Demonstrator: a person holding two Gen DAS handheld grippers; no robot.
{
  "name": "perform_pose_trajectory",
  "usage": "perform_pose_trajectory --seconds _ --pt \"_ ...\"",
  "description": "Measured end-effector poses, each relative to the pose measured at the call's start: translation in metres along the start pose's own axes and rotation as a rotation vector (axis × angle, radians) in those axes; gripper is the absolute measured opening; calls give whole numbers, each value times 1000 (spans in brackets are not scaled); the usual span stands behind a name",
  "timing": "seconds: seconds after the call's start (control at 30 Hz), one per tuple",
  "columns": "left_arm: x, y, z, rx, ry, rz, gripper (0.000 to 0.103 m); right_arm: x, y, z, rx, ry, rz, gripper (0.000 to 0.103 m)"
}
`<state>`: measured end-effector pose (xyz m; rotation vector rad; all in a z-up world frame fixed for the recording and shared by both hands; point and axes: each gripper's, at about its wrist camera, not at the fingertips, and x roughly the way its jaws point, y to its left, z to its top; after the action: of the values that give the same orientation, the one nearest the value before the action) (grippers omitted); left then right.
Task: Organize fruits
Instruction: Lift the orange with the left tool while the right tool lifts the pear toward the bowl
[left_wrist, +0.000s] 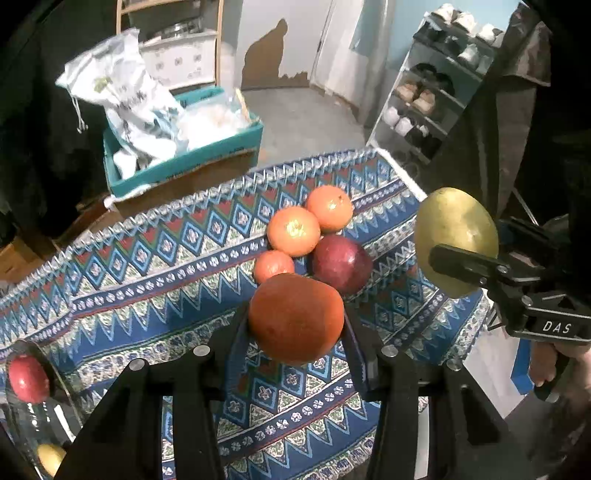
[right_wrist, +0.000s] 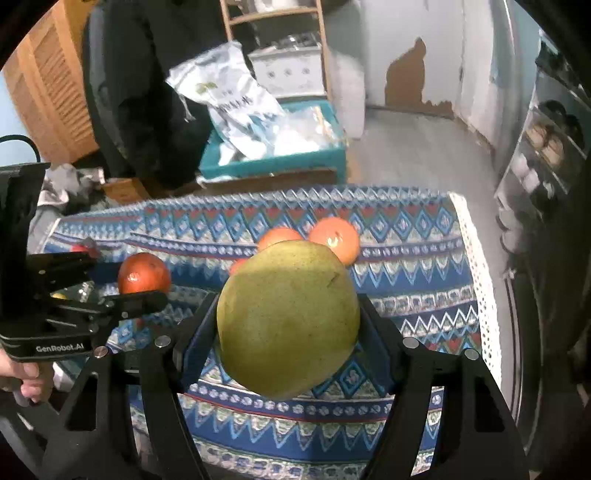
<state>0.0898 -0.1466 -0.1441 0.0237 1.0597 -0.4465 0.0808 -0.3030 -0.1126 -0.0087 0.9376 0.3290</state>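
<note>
While clamped between the two black fingers of the left gripper (left_wrist: 296, 325), held clear above the patterned tablecloth (left_wrist: 155, 280): an orange-red fruit (left_wrist: 295, 317), pads pressed on both its sides. Seen again from the right wrist at nine o'clock, same fruit (right_wrist: 144, 273) in that same grip (right_wrist: 138, 284). Clamped likewise in the right gripper (right_wrist: 288, 325): a large yellow-green pear (right_wrist: 288, 317), filling the gap between the fingers, lifted off the cloth; from the left wrist, visible at three o'clock (left_wrist: 456, 240), a black finger (left_wrist: 465, 262) across its face. Left lying on the cloth, at twelve o'clock from the held orange-red fruit: a tight cluster of three oranges (left_wrist: 293, 230) and one dark red apple (left_wrist: 341, 264), all touching. At eight o'clock in the left view, near the frame edge: a glass bowl (left_wrist: 22, 417) with a red apple (left_wrist: 27, 378) and something yellow inside. Beyond the table, at eleven o'clock: a teal box (left_wrist: 184, 162) stuffed with white bags. At two o'clock: a shoe rack (left_wrist: 436, 96).
</note>
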Motion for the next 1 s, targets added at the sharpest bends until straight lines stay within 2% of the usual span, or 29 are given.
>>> perform_pose_trajectory --seconds 0.4,0.7,1.0 --pt "-59 -2 -3 14 -93 -12 48 -37 41 21 -54 -94 70 72" --pt "-98 9 -6 23 -168 16 48 -49 69 32 -99 -124 103 72" --pt "-122 30 -17 -3 -202 13 48 -50 101 44 -144 -131 132 72"
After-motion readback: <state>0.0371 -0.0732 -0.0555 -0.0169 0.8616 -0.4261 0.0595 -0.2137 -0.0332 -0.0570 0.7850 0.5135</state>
